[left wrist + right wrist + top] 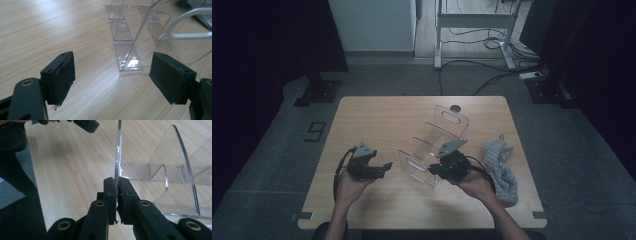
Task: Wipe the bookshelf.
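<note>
Left tongs [385,165]: black body, grey three-cornered plate on top, black cable looping behind. Flat black pads [63,77], worn and fraying along the lower edge. Right tongs [117,185]: black linked arms, brass-coloured pivot rivets, small screws near the tips. Forearms bare, no sleeves.

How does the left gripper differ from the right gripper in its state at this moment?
The left gripper has its jaws wide apart with nothing between them; the right gripper is shut on a thin panel of the clear acrylic rack. The left gripper hangs apart from the rack, while the right gripper touches it. Both have black jaws and are held in a hand above the wooden table.
</note>
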